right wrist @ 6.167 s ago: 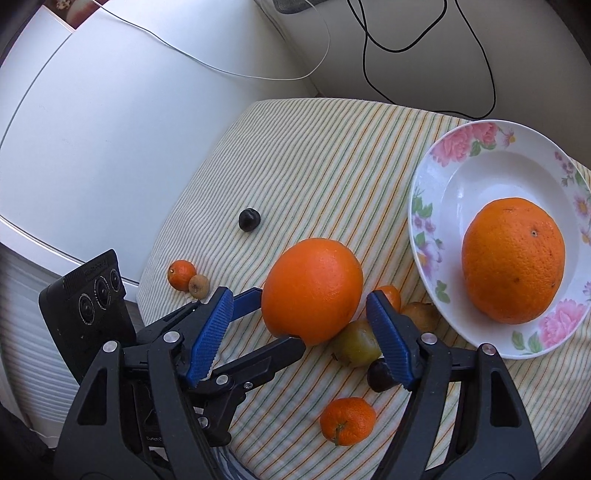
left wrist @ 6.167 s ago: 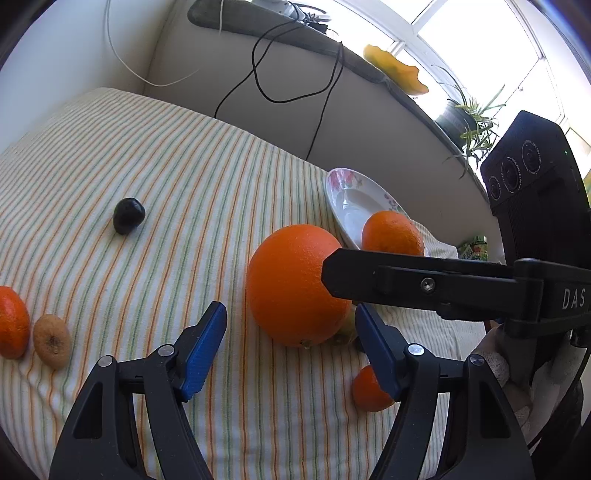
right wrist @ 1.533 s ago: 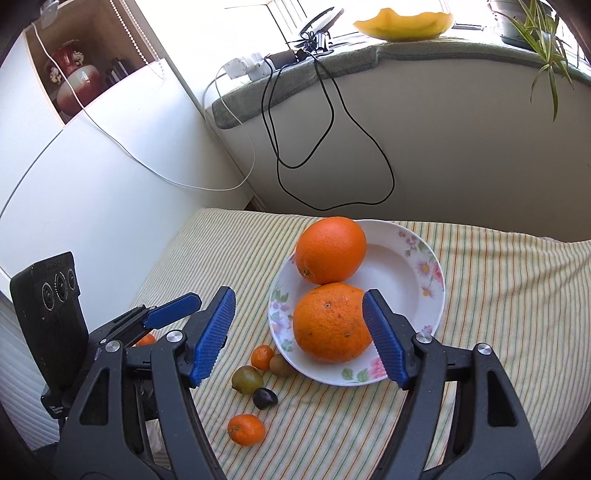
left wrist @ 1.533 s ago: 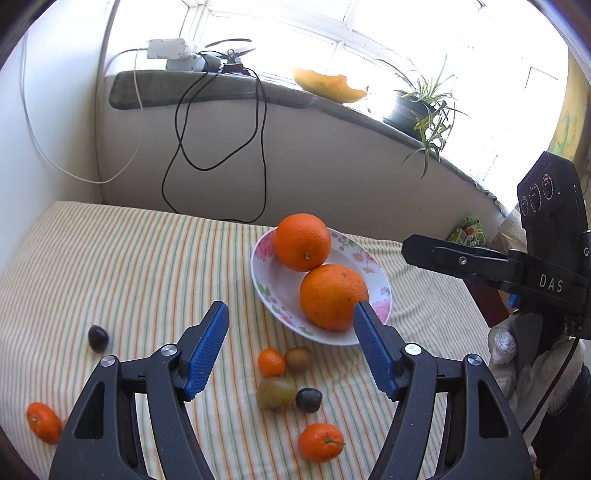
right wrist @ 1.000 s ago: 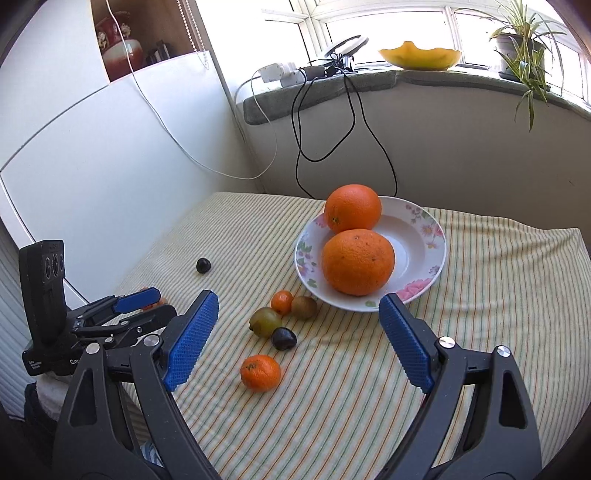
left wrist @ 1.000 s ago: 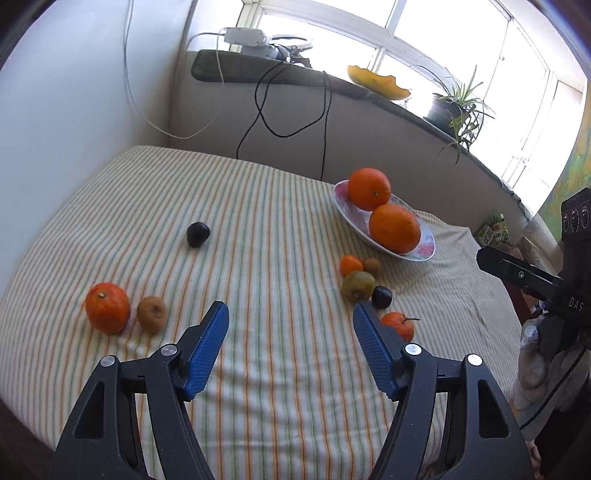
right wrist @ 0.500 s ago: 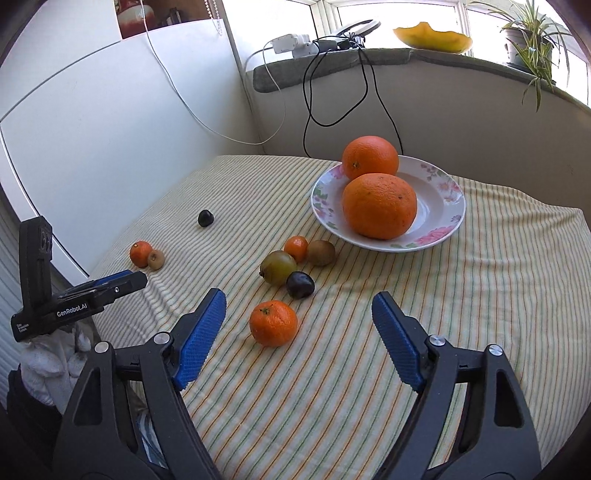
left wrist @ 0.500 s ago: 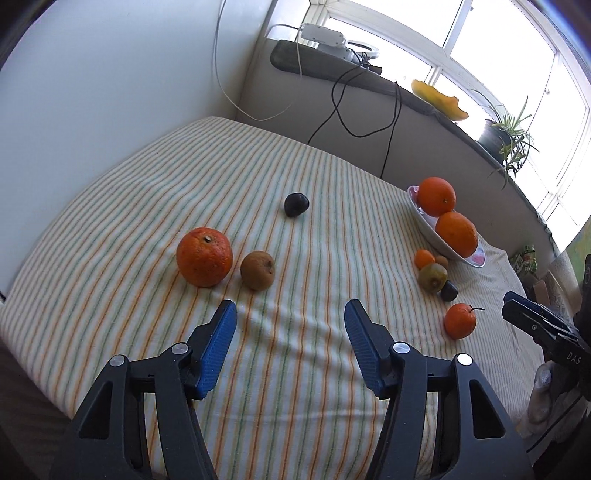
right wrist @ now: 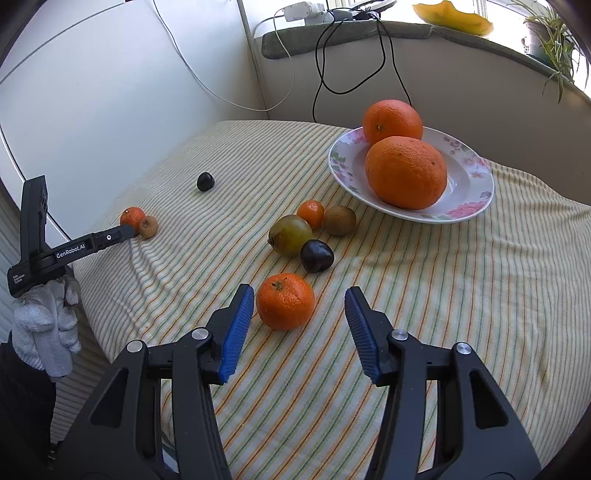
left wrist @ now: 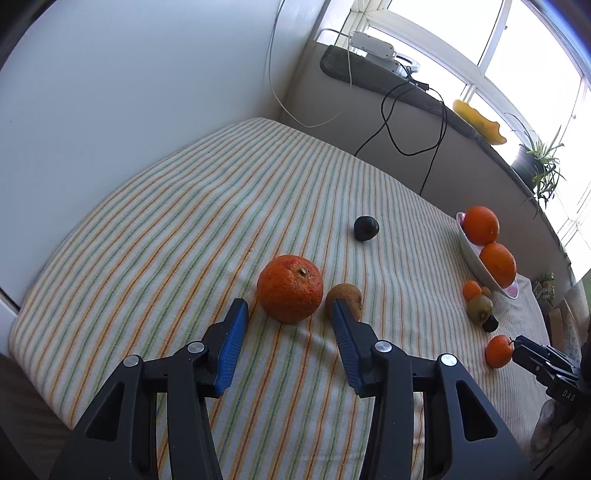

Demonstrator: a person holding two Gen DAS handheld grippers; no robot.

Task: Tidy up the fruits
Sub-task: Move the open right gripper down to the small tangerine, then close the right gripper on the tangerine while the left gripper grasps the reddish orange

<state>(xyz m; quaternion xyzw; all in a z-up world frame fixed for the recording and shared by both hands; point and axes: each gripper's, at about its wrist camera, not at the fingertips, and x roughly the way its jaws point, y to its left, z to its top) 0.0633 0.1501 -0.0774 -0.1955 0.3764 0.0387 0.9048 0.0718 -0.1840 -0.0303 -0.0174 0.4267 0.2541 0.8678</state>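
A table is covered by a striped cloth in cream, orange and green, set into a corner between a white wall and a grey sill ledge; black cables hang from the ledge, on which a white power strip, a yellow dish and a potted plant are seen against bright windows. The left gripper is held wide open, low over the cloth, a rough-skinned mandarin lying just ahead between its blue pads and a brown kiwi just beside the right pad, contact not being determinable. The right gripper is likewise spread open, a small mandarin sitting between its tips, untouched. A floral plate carries two large oranges touching each other; near its rim are grouped a greenish fruit, a tiny mandarin, a second kiwi and a dark plum; another dark plum lies well apart; what appears to be a white-gloved hand is seen under the left device.
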